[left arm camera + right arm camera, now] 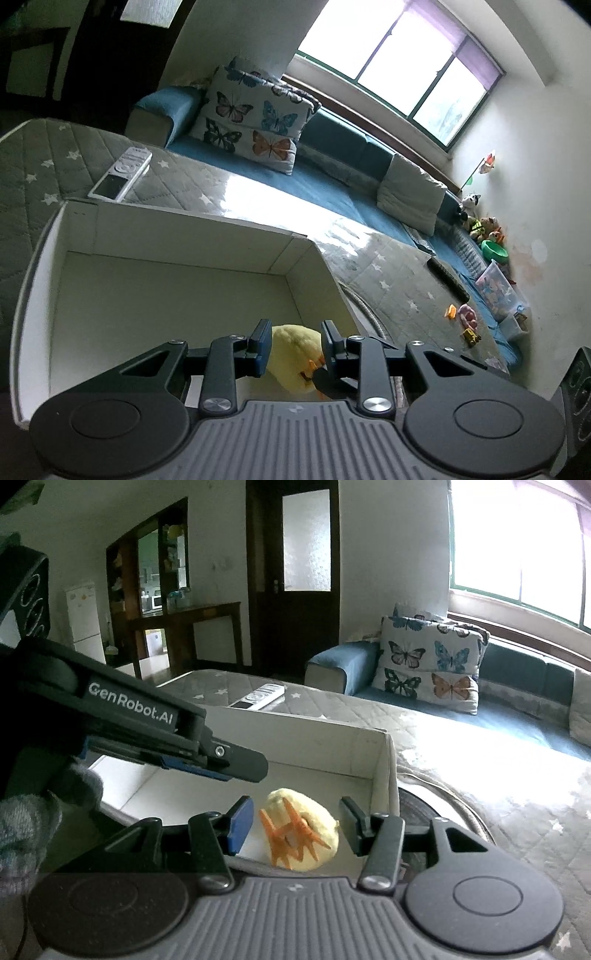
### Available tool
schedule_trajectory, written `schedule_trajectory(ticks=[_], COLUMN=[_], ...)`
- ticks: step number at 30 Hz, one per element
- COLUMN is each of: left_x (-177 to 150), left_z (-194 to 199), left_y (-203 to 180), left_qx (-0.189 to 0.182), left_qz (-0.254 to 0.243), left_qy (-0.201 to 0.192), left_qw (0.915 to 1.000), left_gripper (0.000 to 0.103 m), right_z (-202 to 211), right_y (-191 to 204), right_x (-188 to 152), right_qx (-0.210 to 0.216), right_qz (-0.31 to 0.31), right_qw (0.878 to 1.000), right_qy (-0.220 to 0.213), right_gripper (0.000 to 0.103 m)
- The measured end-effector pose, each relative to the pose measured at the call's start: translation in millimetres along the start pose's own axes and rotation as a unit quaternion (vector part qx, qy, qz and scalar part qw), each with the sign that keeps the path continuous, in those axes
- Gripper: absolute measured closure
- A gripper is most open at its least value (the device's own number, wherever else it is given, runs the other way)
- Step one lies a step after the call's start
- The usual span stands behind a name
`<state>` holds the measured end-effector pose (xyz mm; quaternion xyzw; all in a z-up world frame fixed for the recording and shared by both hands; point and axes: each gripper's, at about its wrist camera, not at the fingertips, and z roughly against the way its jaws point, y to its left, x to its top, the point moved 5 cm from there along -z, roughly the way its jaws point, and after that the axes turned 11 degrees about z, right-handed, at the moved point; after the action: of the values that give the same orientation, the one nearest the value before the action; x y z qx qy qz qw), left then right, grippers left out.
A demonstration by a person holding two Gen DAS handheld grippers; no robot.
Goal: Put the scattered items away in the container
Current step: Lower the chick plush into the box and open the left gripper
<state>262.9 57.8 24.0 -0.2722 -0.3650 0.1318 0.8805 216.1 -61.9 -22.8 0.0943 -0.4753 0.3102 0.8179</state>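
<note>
The white box (384, 771) holds a yellow plush duck (303, 830) low in the frame — the right tongs (295, 825) stand wide around it, untouching, while the left tongs (293, 345) pinch it.

Whitewashed walls (391, 554). Wide green-framed window (517, 542) at one o'clock, flooding daylight onto a grey star-quilted cover (184, 173). Blue sofa (347, 664) beneath the window at two o'clock, carrying a butterfly cushion (430, 661). Dark wooden door (293, 572) with frosted pane at twelve o'clock. White fridge (83, 616) at ten o'clock, beside a dark wooden shelf unit (147, 602).
</note>
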Motion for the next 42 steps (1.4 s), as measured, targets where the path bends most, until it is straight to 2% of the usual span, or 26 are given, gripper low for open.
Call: schedule_trajectory(ticks=[7,9,17,21,24,25,29,33,36,39,42], left_x=[-14,-17,-19,-16,-17,-17,-22,-25,-24,-25,-25], left_z=[27,32,54,58,61,62,69,72,70,68,67], left_y=[-8,-8,4,11,14,15,18,21,24,25,26], left_qx=[-0.004,-0.004,0.002,0.008,0.013,0.015,0.019,0.021,0.024,0.027,0.029], left_qz=[-0.018,-0.016,-0.002,0.004,0.003,0.002,0.003,0.006,0.008,0.008,0.01], left_qy=[-0.019,-0.023,-0.04,-0.045,-0.049,-0.05,-0.05,-0.051,-0.049,-0.047,-0.045], left_qw=[0.9996,0.9996,0.9992,0.9989,0.9987,0.9987,0.9986,0.9985,0.9985,0.9985,0.9985], left_gripper=[0.072,0.072,0.072,0.072,0.072,0.072,0.072,0.072,0.072,0.072,0.072], right_z=[34,38,5,-8,-2,2,15,-3,-14,-12,-4], right_y=[14,19,13,20,34,37,25,5,6,16,25], right_x=[-8,-10,-12,-10,-6,-5,-1,-6,-13,-12,-8], right_qx=[0.008,0.011,0.004,0.036,0.053,0.052,-0.019,0.009,0.012,0.055,0.064], right_qz=[0.007,0.01,-0.008,-0.014,0.003,0.009,0.004,-0.038,-0.033,-0.036,-0.022], right_qw=[1.0,1.0,1.0,0.999,0.999,0.999,0.999,0.999,0.999,0.998,0.998], right_qy=[-0.015,-0.016,0.011,0.01,-0.006,-0.01,-0.033,0.003,0.021,0.005,-0.012], right_gripper=[0.043,0.039,0.039,0.039,0.039,0.039,0.037,0.035,0.034,0.035,0.035])
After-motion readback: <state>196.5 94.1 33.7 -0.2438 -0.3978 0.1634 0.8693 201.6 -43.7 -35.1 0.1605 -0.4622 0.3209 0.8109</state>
